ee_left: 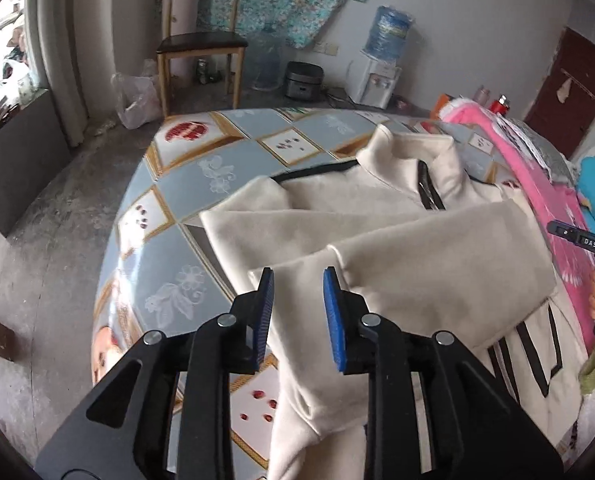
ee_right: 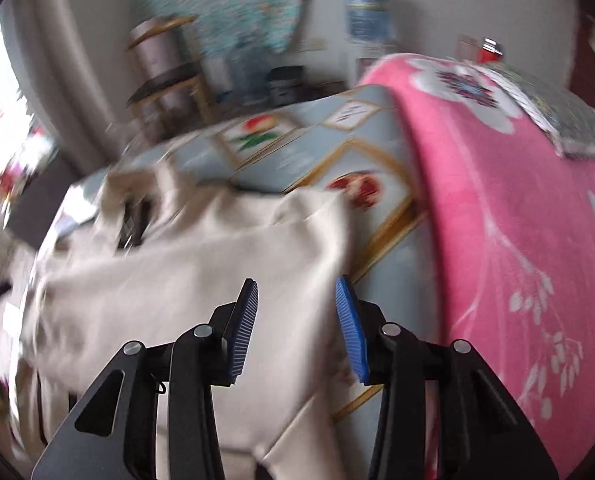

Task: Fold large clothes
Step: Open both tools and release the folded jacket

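In your left view, your left gripper point(ee_left: 298, 276) is spread apart and pinches nothing. The cream jacket point(ee_left: 381, 232) lies on the patterned table point(ee_left: 177, 184), both sleeves folded across it. In your blurry right view, your right gripper point(ee_right: 296, 286) is spread too, empty, above the jacket beside a pink blanket point(ee_right: 497, 200).

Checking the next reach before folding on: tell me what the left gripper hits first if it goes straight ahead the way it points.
Most likely the cream jacket's folded sleeve. The left gripper points down at it with jaws open and nothing between them. Depth is hard to judge, but only cloth lies in that line.
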The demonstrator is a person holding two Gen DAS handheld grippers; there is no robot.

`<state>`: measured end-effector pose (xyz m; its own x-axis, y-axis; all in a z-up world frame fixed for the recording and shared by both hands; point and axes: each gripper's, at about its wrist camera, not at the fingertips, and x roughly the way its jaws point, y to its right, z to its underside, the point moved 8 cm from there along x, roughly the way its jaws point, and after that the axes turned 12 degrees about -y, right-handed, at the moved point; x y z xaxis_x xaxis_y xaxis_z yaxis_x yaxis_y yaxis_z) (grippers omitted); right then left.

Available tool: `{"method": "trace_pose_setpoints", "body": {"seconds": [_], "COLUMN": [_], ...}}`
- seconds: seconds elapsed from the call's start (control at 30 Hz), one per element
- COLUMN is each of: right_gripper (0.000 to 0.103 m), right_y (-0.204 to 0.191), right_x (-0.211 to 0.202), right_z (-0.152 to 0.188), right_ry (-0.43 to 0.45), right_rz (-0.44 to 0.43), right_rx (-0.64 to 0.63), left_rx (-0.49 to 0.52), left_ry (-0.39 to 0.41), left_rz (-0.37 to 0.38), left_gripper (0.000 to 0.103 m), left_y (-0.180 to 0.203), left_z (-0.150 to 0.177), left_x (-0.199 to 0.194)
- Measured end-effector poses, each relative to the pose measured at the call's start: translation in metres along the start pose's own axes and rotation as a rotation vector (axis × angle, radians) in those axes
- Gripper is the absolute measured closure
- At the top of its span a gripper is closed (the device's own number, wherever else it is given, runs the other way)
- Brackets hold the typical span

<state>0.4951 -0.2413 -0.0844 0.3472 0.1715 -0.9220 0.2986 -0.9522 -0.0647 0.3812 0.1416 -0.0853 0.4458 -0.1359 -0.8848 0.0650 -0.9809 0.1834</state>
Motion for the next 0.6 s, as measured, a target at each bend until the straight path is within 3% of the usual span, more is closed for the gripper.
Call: {"method": "trace_pose_setpoints", "body": {"seconds": [0.1, 0.13, 0.27, 0.4, 0.5, 0.6], "right_gripper": [0.063, 0.063, 0.061, 0.042, 0.034, 0.033], "right_y": [-0.014, -0.011, -0.009, -0.015, -0.016, -0.009], "right_x": [0.025, 0.036, 0.013, -0.025, -0.045, -0.057], "right_z": [0.026, 0.033, 0.038, 0.061, 0.1, 0.146], "right_ry": [-0.084, -0.117, -0.09, -0.023, -0.008, -0.023], "right_rz": [0.052, 0.081, 0.082, 0.025, -0.001, 0.009], "right_rx": [-0.07, -0.07, -0.021, 0.028, 0.07, 0.125], "left_rx": [0.026, 0.02, -0.031, -0.038, -0.051, -0.073], "left_ry": [-0.138, -0.138, -0.123, -0.069, -0.07, -0.106], "left_rz": [-0.002, -0.014, -0.01, -0.042, -0.027, -0.025], "left_gripper": [0.072, 0.072, 0.071, 0.06, 0.055, 0.053], "left_y": [0.011, 0.01, 0.002, -0.009, -0.016, -0.024], "left_z": [0.021, 0.025, 0.026, 0.039, 0.063, 0.099], "left_x": [0.036, 0.043, 0.029, -0.009, -0.031, -0.043]}}
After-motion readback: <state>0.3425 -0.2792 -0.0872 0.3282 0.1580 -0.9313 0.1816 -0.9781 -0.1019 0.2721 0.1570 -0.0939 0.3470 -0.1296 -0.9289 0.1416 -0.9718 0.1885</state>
